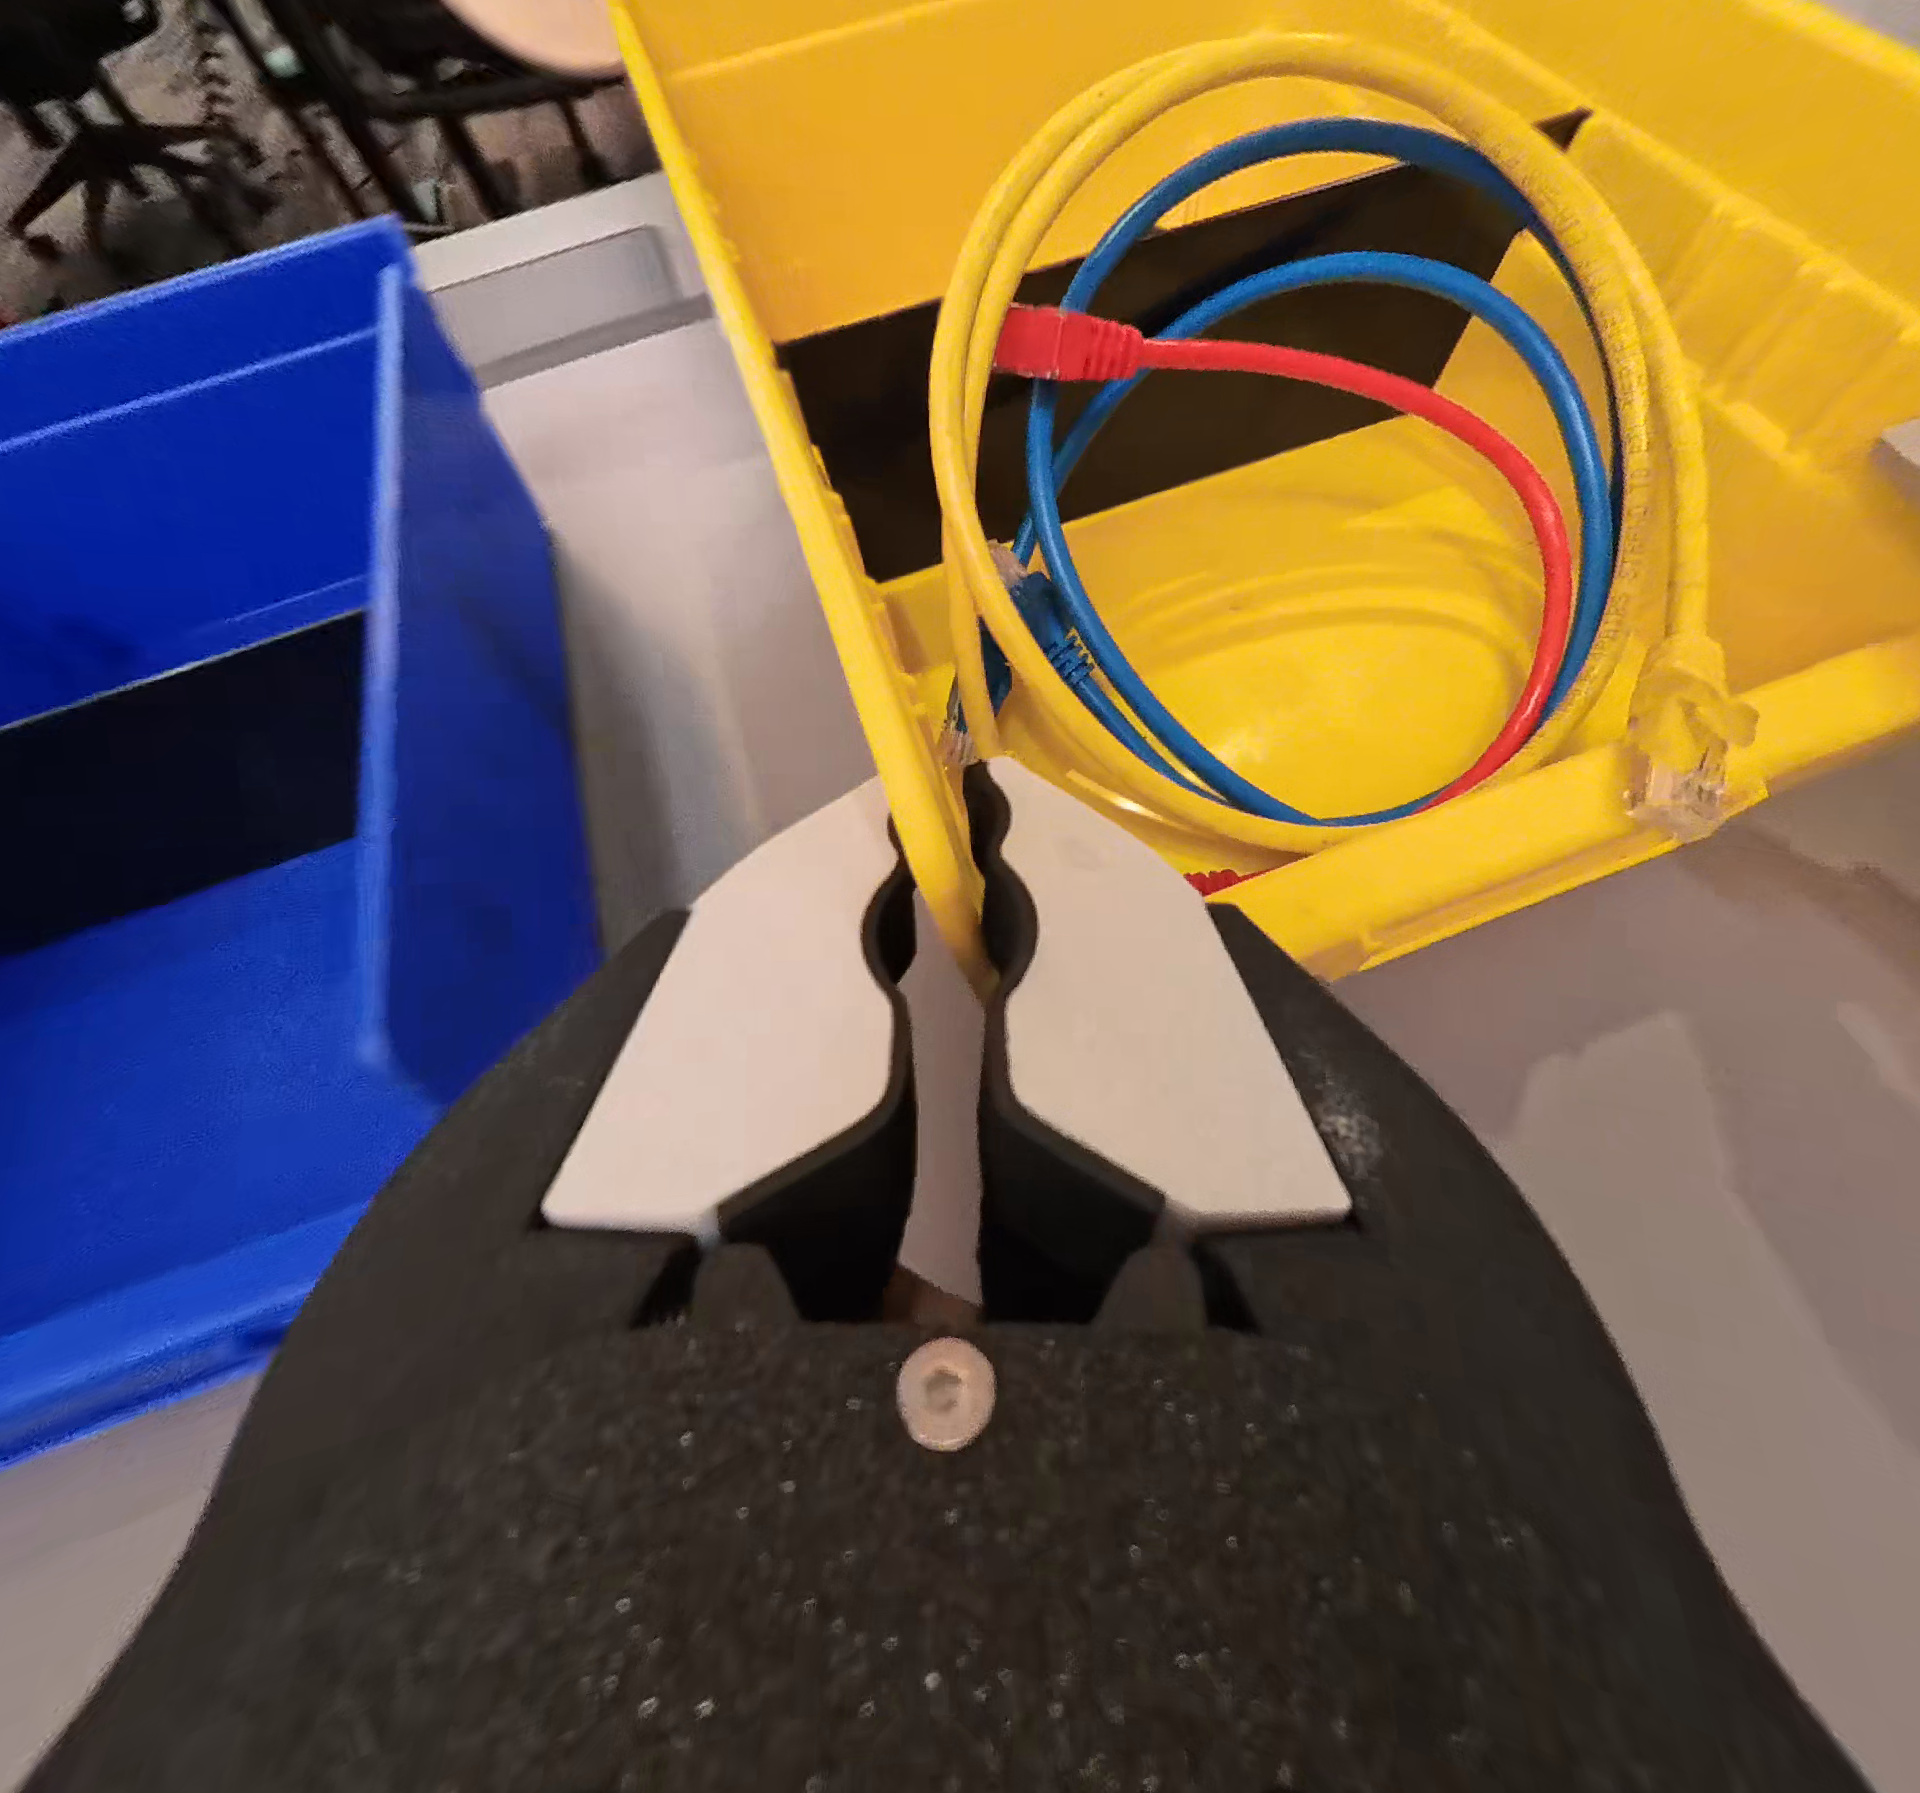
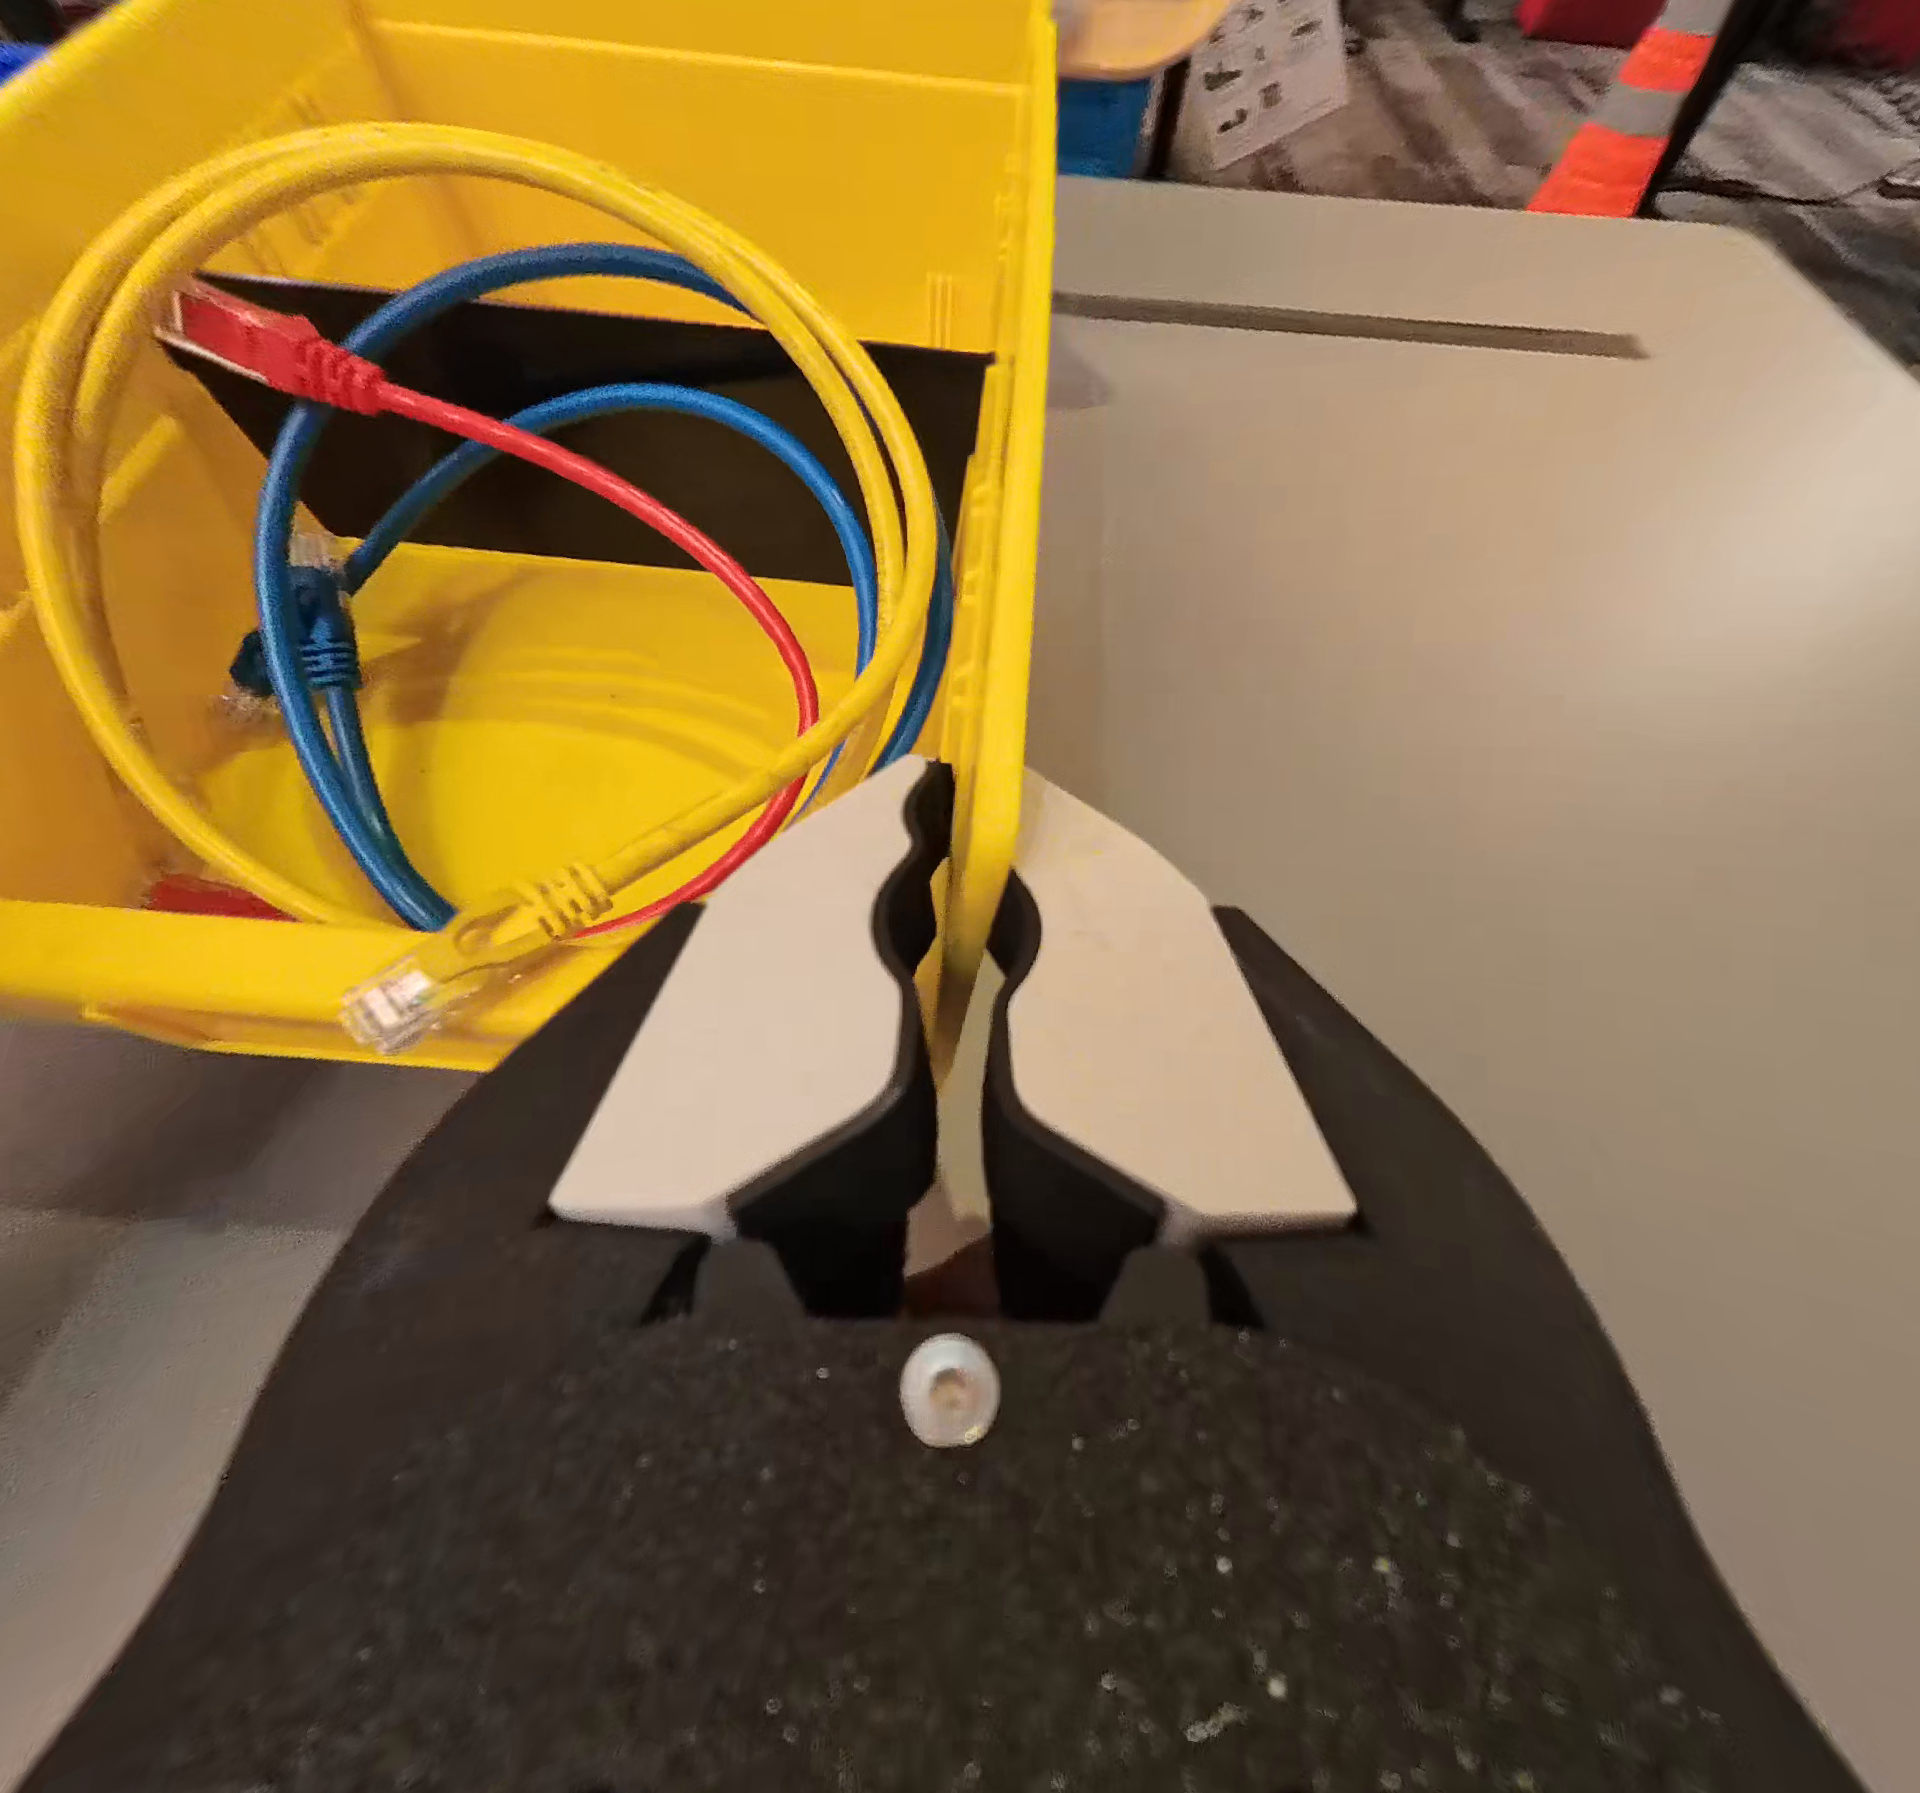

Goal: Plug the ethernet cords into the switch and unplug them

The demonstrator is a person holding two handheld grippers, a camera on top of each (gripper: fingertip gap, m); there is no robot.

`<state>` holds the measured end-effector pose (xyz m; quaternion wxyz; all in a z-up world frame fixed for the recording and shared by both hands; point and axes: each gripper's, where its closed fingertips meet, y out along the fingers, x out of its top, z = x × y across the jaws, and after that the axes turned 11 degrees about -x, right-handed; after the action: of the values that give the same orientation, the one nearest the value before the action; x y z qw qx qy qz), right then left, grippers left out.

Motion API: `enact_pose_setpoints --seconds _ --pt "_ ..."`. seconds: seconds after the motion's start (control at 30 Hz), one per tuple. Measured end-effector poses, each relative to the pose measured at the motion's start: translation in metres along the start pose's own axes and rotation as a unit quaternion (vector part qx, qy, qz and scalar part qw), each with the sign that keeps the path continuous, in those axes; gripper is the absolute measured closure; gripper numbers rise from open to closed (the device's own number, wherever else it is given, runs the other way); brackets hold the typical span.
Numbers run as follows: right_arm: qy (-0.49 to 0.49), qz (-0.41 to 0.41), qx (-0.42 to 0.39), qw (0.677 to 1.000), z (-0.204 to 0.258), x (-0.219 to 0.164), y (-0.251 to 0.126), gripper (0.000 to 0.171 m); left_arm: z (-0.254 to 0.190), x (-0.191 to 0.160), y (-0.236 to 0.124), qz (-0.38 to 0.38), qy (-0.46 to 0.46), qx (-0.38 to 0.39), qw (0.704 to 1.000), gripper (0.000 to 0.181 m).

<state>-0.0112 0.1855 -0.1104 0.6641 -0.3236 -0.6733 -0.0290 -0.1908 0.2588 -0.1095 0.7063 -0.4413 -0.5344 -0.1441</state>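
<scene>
Each gripper, the left gripper [image 1: 940,870] and the right gripper [image 2: 971,870], is clamping one side wall of the yellow bin [image 1: 831,174], probably for moving the coiled ethernet cords [image 1: 1288,486] together over the tabletop [image 2: 1455,704].

The yellow bin [image 1: 1039,133] looks like hard plastic, smooth and a little shiny. The blue bin [image 1: 208,912] looks like the same smooth plastic. The yellow cord [image 1: 1652,413], the blue cord [image 1: 1122,704] and the red cord [image 1: 1496,455] have smooth, rubbery skins. The plug [image 2: 400,1000] on the yellow cord is clear plastic. The left gripper [image 1: 948,808] has a black body that looks rough and grainy, with smooth, dull grey fingers [image 1: 727,1037] and a shiny metal screw [image 1: 945,1400]. The right gripper [image 2: 971,808] looks the same. The table [image 2: 1455,704] is smooth, dull and pale grey.
</scene>
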Motion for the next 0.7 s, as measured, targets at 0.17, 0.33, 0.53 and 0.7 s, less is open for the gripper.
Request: enact_pose_setpoints --seconds 0.17,0.33,0.53,0.7 --pt "-0.033 0.01 0.028 0.999 0.041 -0.013 0.013 0.165 0.037 -0.019 -0.001 0.016 -0.035 0.021 0.999 0.176" --pt "-0.046 -0.008 0.06 0.997 0.042 -0.01 0.014 0.159 0.029 -0.025 -0.004 0.016 -0.044 -0.019 0.999 0.17" --pt "-0.032 -0.029 0.196 0.98 0.035 -0.027 -0.032 0.154 0.052 -0.015 -0.114 -0.083 -0.143 -0.068 0.984 0.159" --pt "-0.058 -0.018 0.238 0.969 0.039 -0.034 -0.045 0.152 0.185 -0.094 -0.174 -0.033 -0.211 0.075 0.974 0.152"
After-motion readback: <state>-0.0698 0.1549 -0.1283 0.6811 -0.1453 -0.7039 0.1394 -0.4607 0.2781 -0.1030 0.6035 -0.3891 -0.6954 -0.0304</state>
